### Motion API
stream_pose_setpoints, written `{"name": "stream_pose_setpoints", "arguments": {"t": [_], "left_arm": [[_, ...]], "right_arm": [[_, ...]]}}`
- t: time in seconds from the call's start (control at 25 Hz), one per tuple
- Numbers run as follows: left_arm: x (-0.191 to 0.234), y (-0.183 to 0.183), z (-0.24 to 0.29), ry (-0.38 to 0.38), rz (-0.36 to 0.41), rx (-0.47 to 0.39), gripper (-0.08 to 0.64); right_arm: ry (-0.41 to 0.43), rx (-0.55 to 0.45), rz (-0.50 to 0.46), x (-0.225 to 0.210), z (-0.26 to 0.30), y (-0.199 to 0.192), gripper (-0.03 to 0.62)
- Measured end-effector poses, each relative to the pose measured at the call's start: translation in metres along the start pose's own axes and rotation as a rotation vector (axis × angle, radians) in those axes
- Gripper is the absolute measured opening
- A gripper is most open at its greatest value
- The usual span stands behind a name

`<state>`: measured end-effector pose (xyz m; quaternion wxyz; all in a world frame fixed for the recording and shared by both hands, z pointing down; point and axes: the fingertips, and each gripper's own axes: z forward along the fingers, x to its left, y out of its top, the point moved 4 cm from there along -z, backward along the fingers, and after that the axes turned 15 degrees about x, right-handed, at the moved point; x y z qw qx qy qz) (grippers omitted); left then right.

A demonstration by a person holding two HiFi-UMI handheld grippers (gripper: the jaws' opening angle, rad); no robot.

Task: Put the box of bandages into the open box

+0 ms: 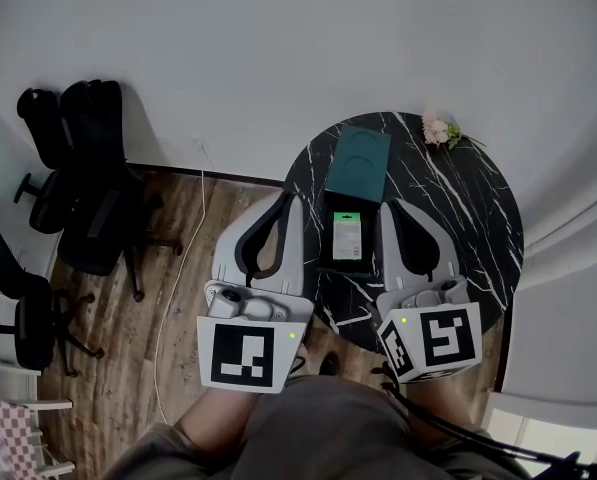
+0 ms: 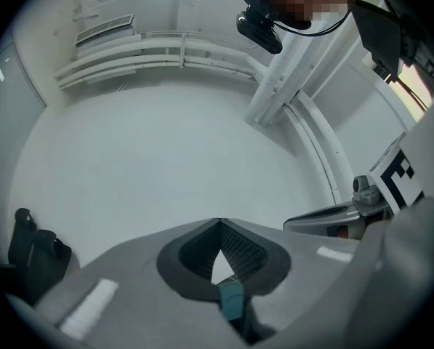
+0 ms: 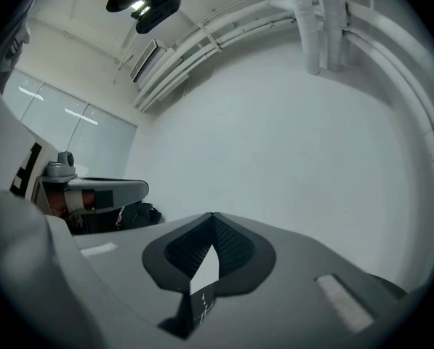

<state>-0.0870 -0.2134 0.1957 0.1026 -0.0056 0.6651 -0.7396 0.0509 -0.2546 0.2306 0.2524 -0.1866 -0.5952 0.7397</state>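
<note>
Both tools are pressed together at the tips and hold nothing. The left tool [image 1: 290, 199] and the right tool [image 1: 386, 207] flank the box of bandages [image 1: 346, 236], which lies flat on the round black marble counter [image 1: 463, 218], just short of the teal box [image 1: 358, 163]. Pink flowers [image 1: 440, 130] sit at the counter's far rim. The left tool hangs over the counter's left edge. Beyond that edge, office chairs [image 1: 83, 158] and a white cable [image 1: 178, 268] occupy the wooden floor [image 1: 178, 218].

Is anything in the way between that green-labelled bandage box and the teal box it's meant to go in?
Nothing visible. The bandage box lies on the table right next to the open teal box, with no object between them. The flowers sit off to the side. The shut left gripper and right gripper flank the bandage box.
</note>
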Motion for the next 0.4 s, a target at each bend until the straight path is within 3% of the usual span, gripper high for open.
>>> {"name": "stream_pose_setpoints", "arguments": {"t": [0.4], "left_arm": [[-0.003, 0.0019, -0.0001, -0.016, 0.006, -0.01, 0.0]], "right_arm": [[-0.013, 0.002, 0.004, -0.002, -0.0022, -0.0007, 0.026]]}}
